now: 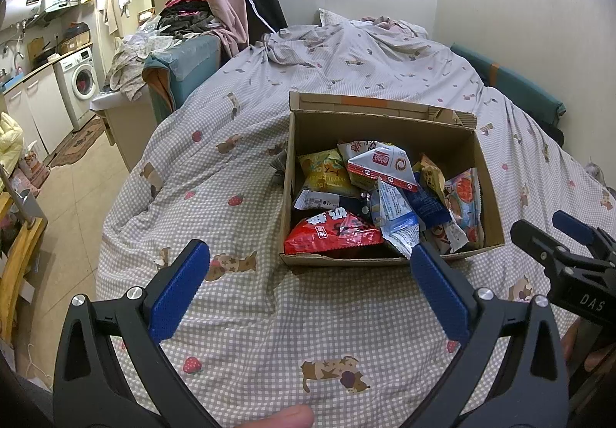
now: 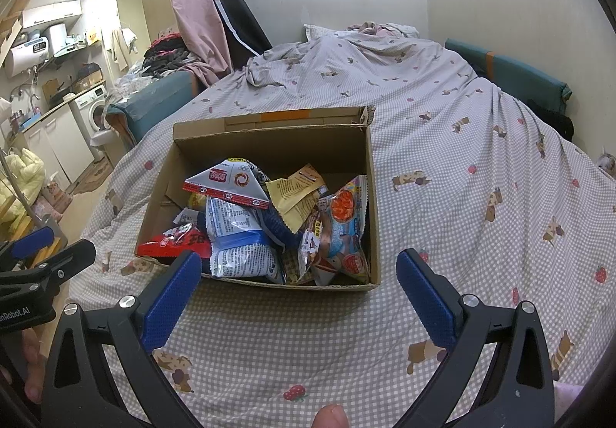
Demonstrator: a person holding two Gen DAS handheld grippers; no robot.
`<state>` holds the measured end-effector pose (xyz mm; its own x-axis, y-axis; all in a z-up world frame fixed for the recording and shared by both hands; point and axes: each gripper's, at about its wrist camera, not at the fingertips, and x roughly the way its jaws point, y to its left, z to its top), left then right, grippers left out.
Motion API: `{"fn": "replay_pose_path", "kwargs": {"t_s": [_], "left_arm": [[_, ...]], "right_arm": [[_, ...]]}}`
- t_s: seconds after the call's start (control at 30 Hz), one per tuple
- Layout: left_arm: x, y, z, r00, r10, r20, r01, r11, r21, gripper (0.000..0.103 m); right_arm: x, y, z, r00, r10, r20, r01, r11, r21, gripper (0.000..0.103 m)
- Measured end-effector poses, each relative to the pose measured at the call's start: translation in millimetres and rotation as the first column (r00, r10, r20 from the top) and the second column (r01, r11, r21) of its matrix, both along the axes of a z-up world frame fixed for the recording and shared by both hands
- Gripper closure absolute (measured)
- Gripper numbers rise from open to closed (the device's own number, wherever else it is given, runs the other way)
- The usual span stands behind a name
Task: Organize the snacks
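An open cardboard box (image 1: 385, 127) (image 2: 269, 137) sits on the bed and holds several snack packets. Among them are a red packet (image 1: 331, 233) (image 2: 169, 243), a yellow packet (image 1: 327, 174), a white and red packet (image 1: 381, 166) (image 2: 231, 181), a blue and white packet (image 2: 238, 231) and a pale blue packet with orange print (image 2: 342, 231). My left gripper (image 1: 310, 254) is open and empty, just in front of the box. My right gripper (image 2: 298, 266) is open and empty at the box's near edge. The right gripper also shows at the right edge of the left wrist view (image 1: 554, 235).
The bed is covered by a checked sheet (image 1: 269, 312) (image 2: 462, 197) with animal and strawberry prints. A crumpled blanket lies at the far end. A teal bed frame (image 2: 154, 104) borders the bed. On the left are tiled floor, a washing machine (image 1: 81, 81) and kitchen cabinets.
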<state>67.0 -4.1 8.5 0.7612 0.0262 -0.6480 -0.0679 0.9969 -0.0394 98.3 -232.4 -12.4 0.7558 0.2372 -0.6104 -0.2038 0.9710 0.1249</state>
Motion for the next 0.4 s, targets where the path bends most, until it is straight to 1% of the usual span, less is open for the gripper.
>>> {"fn": "replay_pose_path", "kwargs": {"t_s": [0.4], "left_arm": [[2.3, -0.2, 2.4, 1.000, -0.007, -0.006, 0.007, 1.000, -0.007, 0.000]], "right_arm": [[0.0, 0.0, 1.1, 1.000, 0.004, -0.003, -0.004, 1.000, 0.005, 0.000]]}}
